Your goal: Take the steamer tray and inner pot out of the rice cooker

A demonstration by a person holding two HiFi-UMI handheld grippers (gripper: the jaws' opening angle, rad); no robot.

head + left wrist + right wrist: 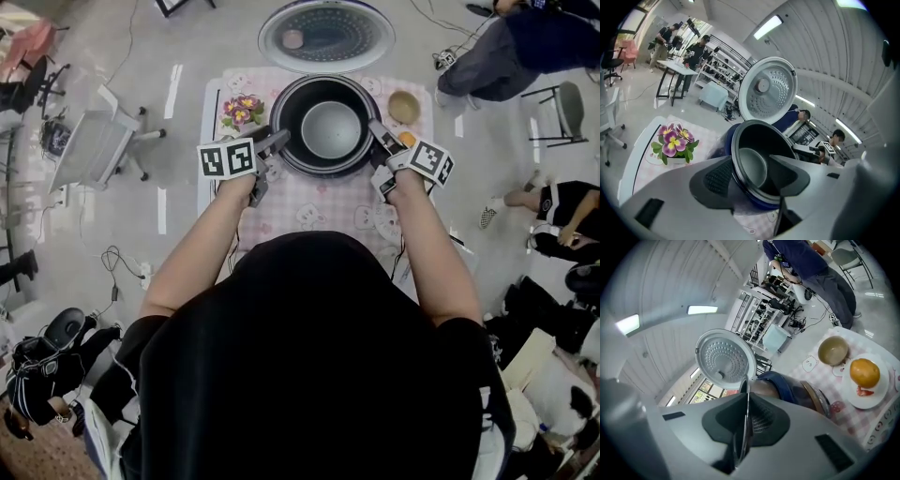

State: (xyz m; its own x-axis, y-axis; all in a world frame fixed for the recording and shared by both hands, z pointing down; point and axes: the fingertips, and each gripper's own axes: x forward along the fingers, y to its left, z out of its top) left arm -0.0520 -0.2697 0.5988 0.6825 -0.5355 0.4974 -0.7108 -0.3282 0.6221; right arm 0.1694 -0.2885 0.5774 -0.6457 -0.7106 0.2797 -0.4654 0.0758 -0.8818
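Grippers flank cooker. Left gripper jaws wide apart, straddling inner pot rim, not clamped. Right gripper pinched tight on pot's thin rim. Pot sits inside rice cooker on checked tablecloth; lid stands open behind.

Right fingers hide the rice cooker's base

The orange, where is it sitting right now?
In the right gripper view the orange sits on a white plate at the picture's right, next to a small tan bowl, to the right of the rice cooker.
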